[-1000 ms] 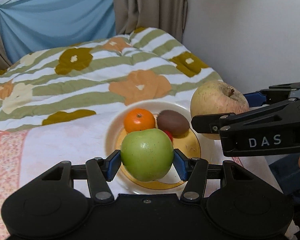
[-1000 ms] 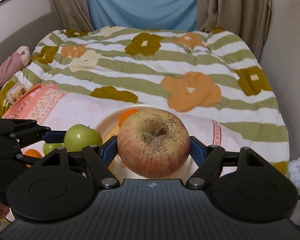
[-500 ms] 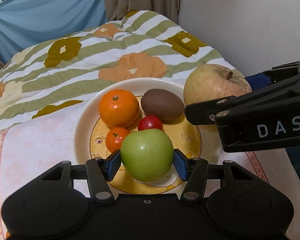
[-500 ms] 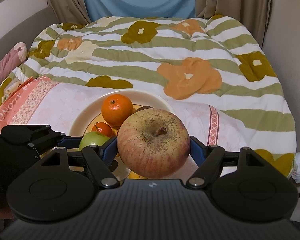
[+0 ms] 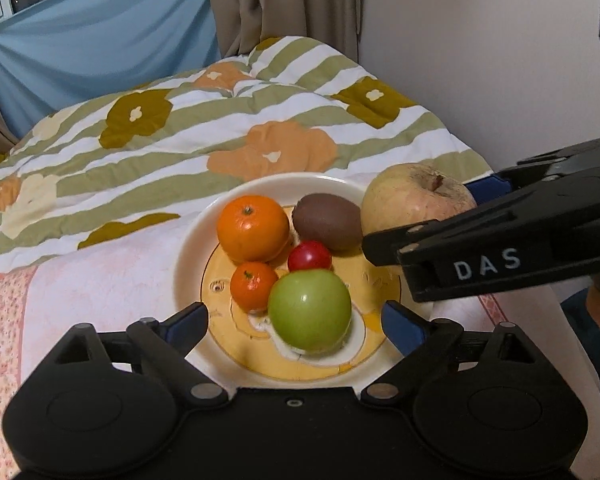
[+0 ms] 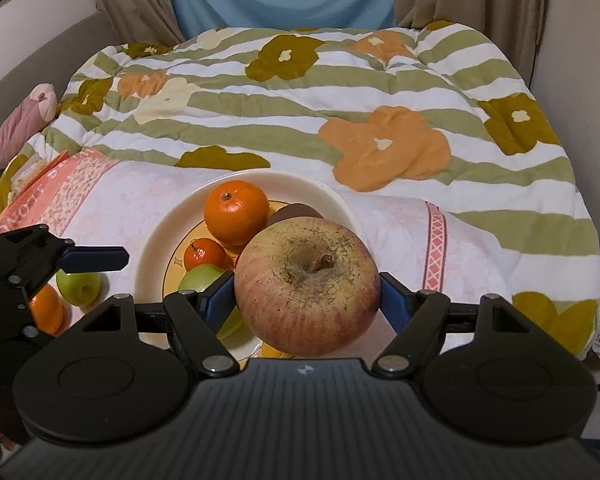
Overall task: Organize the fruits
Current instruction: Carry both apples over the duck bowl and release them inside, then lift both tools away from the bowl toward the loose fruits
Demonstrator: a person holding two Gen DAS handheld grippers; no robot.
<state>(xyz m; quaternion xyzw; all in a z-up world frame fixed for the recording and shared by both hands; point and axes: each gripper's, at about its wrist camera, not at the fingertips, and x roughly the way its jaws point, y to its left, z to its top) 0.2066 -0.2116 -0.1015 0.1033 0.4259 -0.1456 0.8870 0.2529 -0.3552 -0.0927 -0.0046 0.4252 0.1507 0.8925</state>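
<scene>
While the black left gripper [image 5: 295,322] has its blue-padded jaws opening wide, the round green apple [image 5: 309,310] sits free between them on the cream plate with a yellow centre [image 5: 192,248], low in the frame. Off to the right, the black right gripper [image 6: 307,294] clamps the big reddish-yellow apple [image 6: 307,285] right over the plate's edge.

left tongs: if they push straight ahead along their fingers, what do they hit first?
Probably the green apple, lying on the plate between the opening left tongs, pads clear of it. Past it, the small orange and red fruit; depth is unclear.
</scene>
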